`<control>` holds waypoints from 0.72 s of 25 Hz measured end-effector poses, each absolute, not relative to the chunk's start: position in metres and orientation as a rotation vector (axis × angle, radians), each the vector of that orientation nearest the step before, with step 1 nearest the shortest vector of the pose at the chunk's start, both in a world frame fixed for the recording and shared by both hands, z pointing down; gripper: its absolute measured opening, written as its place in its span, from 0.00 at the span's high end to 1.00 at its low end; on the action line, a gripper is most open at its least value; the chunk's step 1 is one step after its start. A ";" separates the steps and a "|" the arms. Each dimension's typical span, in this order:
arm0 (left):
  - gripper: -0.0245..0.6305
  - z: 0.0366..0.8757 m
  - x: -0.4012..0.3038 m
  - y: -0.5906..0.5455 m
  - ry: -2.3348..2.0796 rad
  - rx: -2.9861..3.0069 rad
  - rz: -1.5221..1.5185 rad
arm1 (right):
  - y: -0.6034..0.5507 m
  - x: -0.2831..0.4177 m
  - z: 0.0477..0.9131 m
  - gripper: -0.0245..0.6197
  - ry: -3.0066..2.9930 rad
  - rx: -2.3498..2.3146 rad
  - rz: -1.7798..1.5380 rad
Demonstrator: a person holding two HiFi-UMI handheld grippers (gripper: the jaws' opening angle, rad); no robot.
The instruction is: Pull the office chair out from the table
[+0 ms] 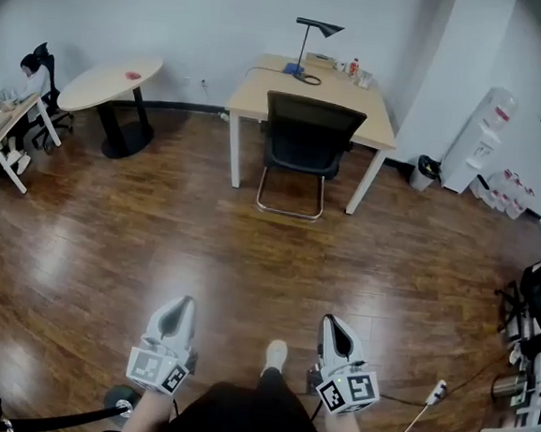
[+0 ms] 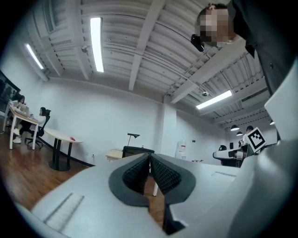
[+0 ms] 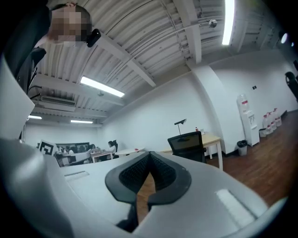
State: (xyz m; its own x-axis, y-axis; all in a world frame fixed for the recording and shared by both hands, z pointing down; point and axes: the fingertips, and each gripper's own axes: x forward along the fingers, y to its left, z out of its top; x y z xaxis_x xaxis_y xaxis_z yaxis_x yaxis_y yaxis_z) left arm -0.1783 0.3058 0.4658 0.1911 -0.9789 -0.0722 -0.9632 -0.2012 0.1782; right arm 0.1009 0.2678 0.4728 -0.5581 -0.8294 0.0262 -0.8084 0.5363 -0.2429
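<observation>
A black office chair [image 1: 308, 139] with a chrome sled base is tucked under a light wooden table [image 1: 259, 91] across the room. Both grippers sit low at the near edge of the head view, far from the chair. My left gripper [image 1: 181, 306] is shut with nothing held, its pads meeting at the tip [image 2: 150, 157]. My right gripper [image 1: 333, 324] is likewise shut and empty [image 3: 149, 154]. In the right gripper view the chair [image 3: 187, 144] shows to the right of the jaws; in the left gripper view its back [image 2: 135, 149] peeks just above the jaws.
A black desk lamp [image 1: 312, 37] and small bottles stand on the table. An oval white table [image 1: 111, 81] is at the left, a water dispenser [image 1: 478, 136] and bin [image 1: 426, 169] at the right. A cable and plug [image 1: 437, 392] lie on the wood floor near my right.
</observation>
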 end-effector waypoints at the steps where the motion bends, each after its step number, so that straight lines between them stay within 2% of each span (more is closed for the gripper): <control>1: 0.95 0.466 -0.175 0.295 -1.929 2.351 -0.262 | 0.258 0.105 0.473 0.94 2.679 -1.428 -0.328; 18: 0.95 0.453 -0.097 0.131 -1.924 2.386 -0.244 | 0.086 0.193 0.474 0.94 2.622 -1.390 -0.318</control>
